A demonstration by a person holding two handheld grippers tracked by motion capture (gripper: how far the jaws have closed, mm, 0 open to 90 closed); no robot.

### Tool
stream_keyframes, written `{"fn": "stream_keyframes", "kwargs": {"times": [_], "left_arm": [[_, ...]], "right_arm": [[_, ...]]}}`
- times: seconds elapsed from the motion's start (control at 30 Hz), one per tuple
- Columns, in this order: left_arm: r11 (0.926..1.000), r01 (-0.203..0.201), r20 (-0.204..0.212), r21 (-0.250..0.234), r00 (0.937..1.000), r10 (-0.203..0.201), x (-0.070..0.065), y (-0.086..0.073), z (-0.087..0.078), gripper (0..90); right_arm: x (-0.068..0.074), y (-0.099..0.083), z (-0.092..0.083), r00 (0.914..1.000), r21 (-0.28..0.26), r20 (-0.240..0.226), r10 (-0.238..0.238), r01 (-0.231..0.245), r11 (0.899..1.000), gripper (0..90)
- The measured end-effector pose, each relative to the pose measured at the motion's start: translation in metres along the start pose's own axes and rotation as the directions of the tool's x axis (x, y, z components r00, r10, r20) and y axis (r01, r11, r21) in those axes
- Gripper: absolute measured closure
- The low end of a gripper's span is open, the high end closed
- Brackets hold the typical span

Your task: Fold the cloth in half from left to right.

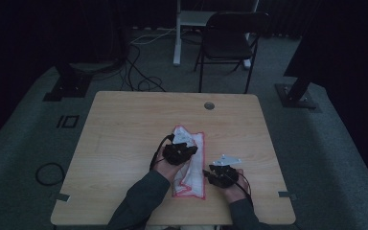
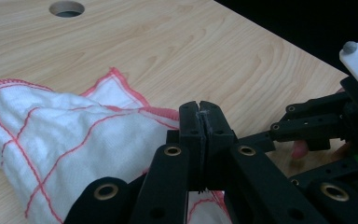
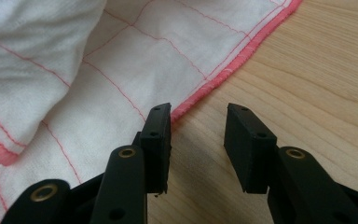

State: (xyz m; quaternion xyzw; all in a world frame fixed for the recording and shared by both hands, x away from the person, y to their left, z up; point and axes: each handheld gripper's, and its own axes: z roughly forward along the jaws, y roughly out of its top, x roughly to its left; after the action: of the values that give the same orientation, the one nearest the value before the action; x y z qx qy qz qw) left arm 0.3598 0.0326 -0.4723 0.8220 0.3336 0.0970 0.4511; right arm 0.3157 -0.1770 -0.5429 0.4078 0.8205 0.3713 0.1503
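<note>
The cloth is soft, coarse-woven white fabric with thin red lines and stitched red edging. The table is smooth, matt, light wood grain. The gripper fingers look matt black plastic with brass-coloured rivets.

The right hand-held gripper rises from the bottom of its own view with its two black jaws standing apart and nothing gripped between them, only bare wood of the bench in the gap. A white cloth with thin red grid lines and a red stitched hem lies on the bench, rumpled into a raised fold at the upper left. The tip of the left-hand jaw sits right at that hem, while the other jaw is over bare wood.
</note>
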Motion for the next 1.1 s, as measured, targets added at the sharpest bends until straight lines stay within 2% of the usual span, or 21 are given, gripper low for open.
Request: {"fn": "stream_keyframes", "kwargs": {"times": [0.33,0.53,0.7,0.87,1.1], "left_arm": [[0.9997,-0.012,0.025,0.019,0.9996,0.012,-0.01,0.0,0.009,89.5],[0.9984,-0.026,0.032,0.051,0.9992,0.024,-0.014,-0.004,0.017,89.4],[0.9983,-0.014,0.042,0.057,0.9991,0.011,-0.014,-0.007,0.023,88.0],[0.9994,-0.006,0.054,0.035,0.9986,0.004,-0.013,-0.006,0.016,80.9],[0.9998,0.001,0.046,0.017,0.9989,-0.002,-0.011,-0.013,0.0,78.8]], "right_arm": [[-0.002,0.0,-0.001,1.0,0.001,0.001,0.004,-0.004,1.0,61.2],[-0.006,-0.001,-0.005,0.9997,-0.021,0.014,0.02,-0.02,1.0,61.2],[-0.008,-0.001,-0.006,0.9996,-0.024,0.019,0.022,-0.022,0.999,61.2],[-0.009,-0.001,-0.008,0.9992,-0.03,0.023,0.031,-0.03,0.999,61.2],[-0.009,0.0,-0.009,0.9991,-0.034,0.027,0.032,-0.031,0.999,61.2]]}}
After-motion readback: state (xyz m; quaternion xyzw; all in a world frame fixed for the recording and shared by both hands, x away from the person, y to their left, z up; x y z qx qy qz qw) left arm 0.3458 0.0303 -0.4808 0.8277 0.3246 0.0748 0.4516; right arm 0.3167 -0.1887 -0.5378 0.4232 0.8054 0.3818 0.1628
